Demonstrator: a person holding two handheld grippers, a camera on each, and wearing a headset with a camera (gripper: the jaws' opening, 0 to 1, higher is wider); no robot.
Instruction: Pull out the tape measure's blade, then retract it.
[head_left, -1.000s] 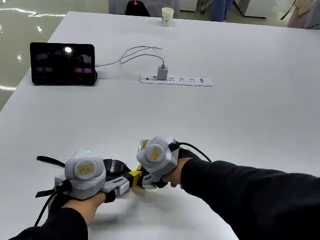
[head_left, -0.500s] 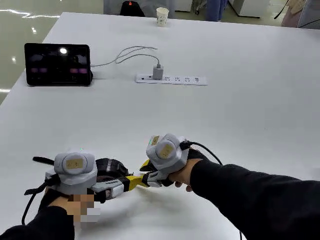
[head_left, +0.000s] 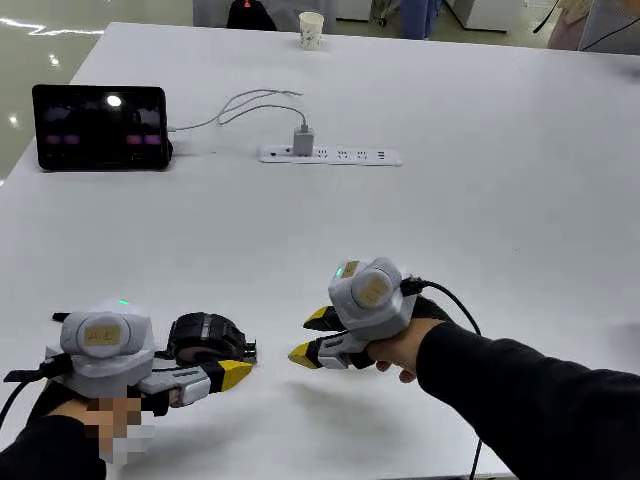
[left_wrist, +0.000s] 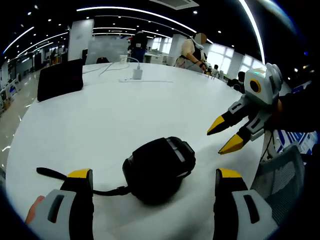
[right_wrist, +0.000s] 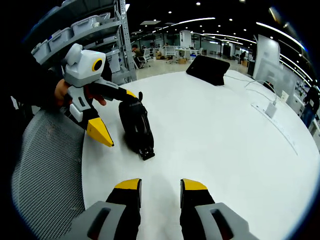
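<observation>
A: Where is the tape measure?

B: Flat on the white table, close to its near edge, between the spread jaws of the left gripper. That gripper is released. Its own view has a jaw on either side of the black case, with table showing in both gaps.

A: And the blade?

B: Wound in. The right gripper view shows the end hook tight against the case, on the side towards the right gripper. In the head view it is only a small dark nub.

A: The right gripper?

B: Just right of the case and apart from it. Its jaws are a little parted and empty, with the tips pointing left.

A: Anything trailing?

B: The left gripper view shows a thin black strap running from the case past the left jaw. I can't tell whether it is fixed to the case.

A: Edges?

B: In the right gripper view the near edge runs just behind the left gripper, with a mesh chair below it.

A: Room to move?

B: Bare table stretches far and right. Well beyond lies a power strip with a charger plugged in. Its cable runs left to a dark tablet by the left edge. A paper cup stands at the far edge.
</observation>
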